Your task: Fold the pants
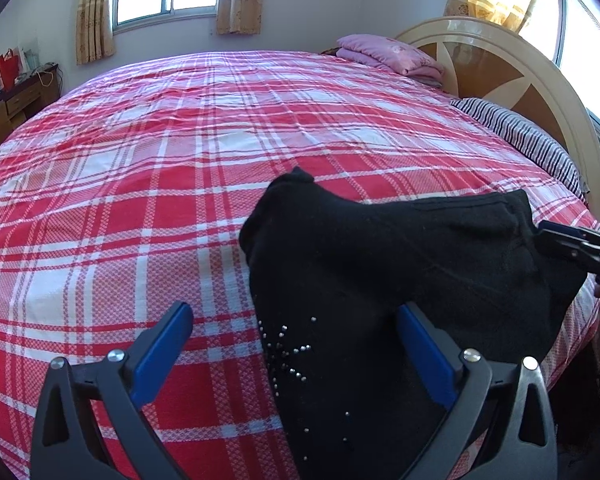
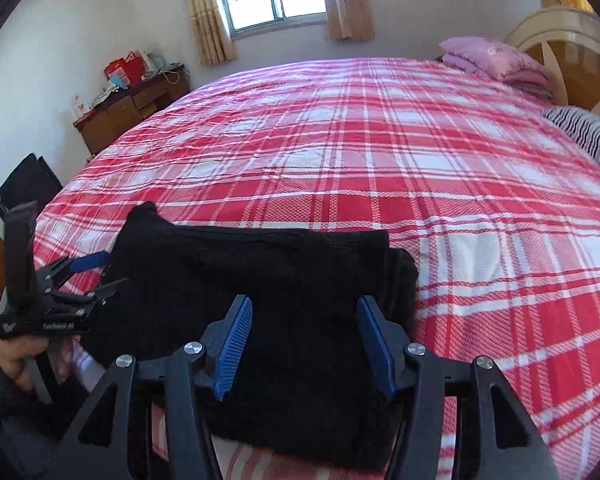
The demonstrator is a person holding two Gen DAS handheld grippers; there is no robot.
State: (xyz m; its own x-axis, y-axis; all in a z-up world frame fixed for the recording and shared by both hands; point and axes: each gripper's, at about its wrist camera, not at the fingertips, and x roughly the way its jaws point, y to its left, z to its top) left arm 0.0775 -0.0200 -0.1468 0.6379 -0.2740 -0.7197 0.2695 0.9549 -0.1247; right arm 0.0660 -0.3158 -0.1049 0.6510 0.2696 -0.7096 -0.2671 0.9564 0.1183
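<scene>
Black pants (image 1: 380, 264), with small silver studs, lie bunched at the near edge of the bed; they also show in the right wrist view (image 2: 268, 280). My left gripper (image 1: 296, 344) is open, its blue-padded fingers straddling the studded part from just above. It also shows from the side in the right wrist view (image 2: 100, 272), open at the pants' left edge. My right gripper (image 2: 304, 340) is open over the pants' near right part. In the left wrist view the right gripper (image 1: 556, 240) shows at the pants' right corner.
A red and white plaid bedspread (image 1: 180, 152) covers the large bed. Folded pink bedding (image 1: 388, 54) and a striped pillow (image 1: 528, 140) lie by the wooden headboard (image 1: 512, 76). A wooden desk (image 2: 128, 112) with clutter stands by the far wall.
</scene>
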